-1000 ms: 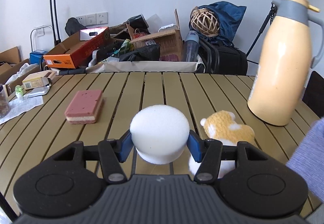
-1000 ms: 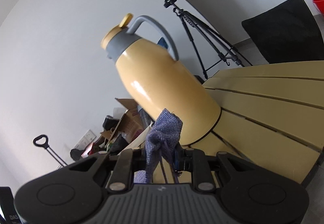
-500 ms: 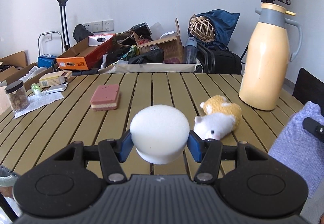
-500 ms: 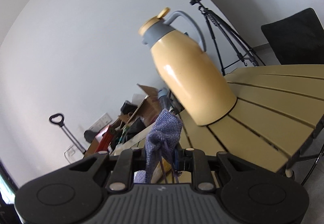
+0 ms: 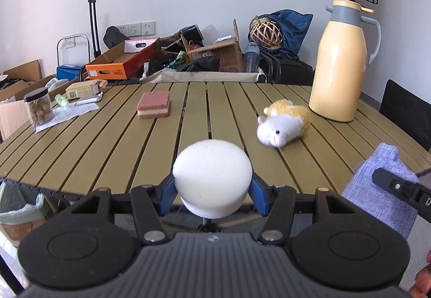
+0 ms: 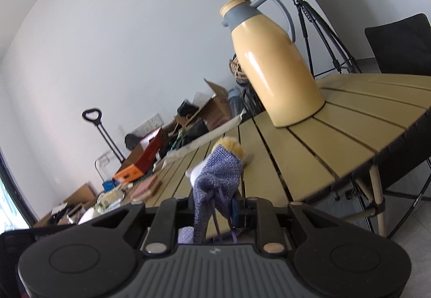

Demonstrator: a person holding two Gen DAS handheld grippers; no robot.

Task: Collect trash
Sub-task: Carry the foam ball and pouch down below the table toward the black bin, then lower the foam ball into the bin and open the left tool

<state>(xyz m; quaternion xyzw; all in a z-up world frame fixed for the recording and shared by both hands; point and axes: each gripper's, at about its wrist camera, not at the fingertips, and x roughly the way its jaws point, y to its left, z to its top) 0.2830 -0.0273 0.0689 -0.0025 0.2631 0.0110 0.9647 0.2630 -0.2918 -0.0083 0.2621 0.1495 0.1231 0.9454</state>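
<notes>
My left gripper (image 5: pixel 212 191) is shut on a round white sponge (image 5: pixel 212 176) and holds it just off the near edge of the slatted table (image 5: pixel 113 141). My right gripper (image 6: pixel 215 206) is shut on a blue-purple cloth (image 6: pixel 219 179), held off the table's near right edge; the cloth also shows in the left wrist view (image 5: pixel 382 187) at the right. A bin with a pale liner (image 5: pixel 18 214) shows low at the left, below the table edge.
On the table stand a yellow thermos jug (image 5: pixel 342 66), a plush hamster (image 5: pixel 285 122), a pink sponge block (image 5: pixel 153 108), a jar (image 5: pixel 37 109) and papers at the left. Cluttered boxes lie beyond. A black chair (image 6: pixel 401 47) and a tripod (image 6: pixel 317 20) stand at the right.
Both grippers have pulled back from the table with their loads. The table items now look farther away, and the table's near edge has come into view.
</notes>
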